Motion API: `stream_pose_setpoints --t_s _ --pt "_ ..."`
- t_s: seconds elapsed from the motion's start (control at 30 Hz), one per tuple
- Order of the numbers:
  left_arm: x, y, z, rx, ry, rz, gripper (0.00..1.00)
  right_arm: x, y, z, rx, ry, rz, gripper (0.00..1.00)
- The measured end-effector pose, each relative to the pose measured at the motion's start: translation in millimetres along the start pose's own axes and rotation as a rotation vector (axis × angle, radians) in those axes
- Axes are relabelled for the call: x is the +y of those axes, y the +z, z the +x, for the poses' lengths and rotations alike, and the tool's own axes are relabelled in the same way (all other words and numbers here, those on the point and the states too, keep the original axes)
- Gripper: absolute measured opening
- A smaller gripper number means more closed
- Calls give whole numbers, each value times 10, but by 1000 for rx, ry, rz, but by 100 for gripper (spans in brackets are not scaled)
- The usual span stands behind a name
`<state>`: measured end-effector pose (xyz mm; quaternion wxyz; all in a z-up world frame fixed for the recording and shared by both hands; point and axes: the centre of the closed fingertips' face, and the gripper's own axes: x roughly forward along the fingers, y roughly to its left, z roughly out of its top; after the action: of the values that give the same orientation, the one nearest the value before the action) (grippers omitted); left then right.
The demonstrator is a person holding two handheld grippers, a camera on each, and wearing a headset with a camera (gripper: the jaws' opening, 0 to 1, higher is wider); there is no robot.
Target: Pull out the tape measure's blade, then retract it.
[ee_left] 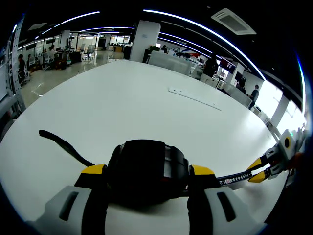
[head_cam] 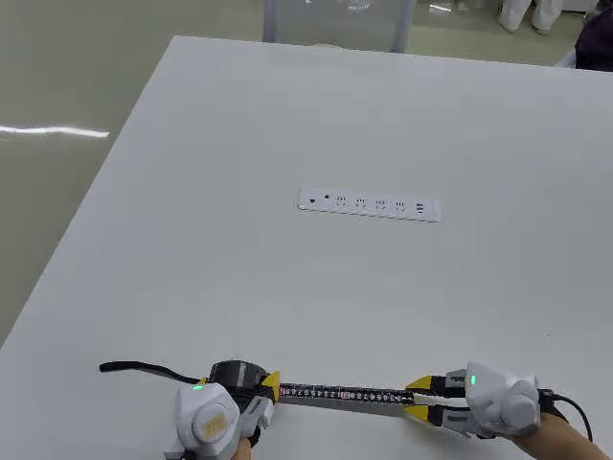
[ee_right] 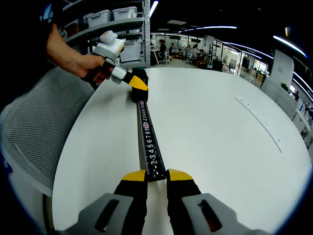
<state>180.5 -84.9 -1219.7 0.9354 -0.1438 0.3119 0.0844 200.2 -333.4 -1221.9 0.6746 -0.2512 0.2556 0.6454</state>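
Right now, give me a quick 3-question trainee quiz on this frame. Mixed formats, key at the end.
1. True or false: the blade is fully retracted into the tape measure case.
2. What is the right gripper shut on? A) the tape measure case B) the blade's end C) nothing
3. Short answer: what long white item lies on the table beyond the blade?

Key: 1. False, the blade is drawn out between the two grippers. 2. B. 3. The power strip.

Bright, even overhead light, sharp focus, strong fisheye bending at both gripper views' edges
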Motion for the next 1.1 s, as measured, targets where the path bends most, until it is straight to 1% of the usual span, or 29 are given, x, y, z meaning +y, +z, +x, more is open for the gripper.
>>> stream_pose_setpoints --t_s 0.4,0.97,1.1 --pt "0 22 -15 -2 -3 -15 63 -18 47 8 -1 -2 -8 13" --pt "1 20 -19 8 -8 -25 63 -36 106 16 -1 -6 -20 13" --pt "6 25 -18 9 -11 -37 63 -42 114 23 -3 -6 -20 13"
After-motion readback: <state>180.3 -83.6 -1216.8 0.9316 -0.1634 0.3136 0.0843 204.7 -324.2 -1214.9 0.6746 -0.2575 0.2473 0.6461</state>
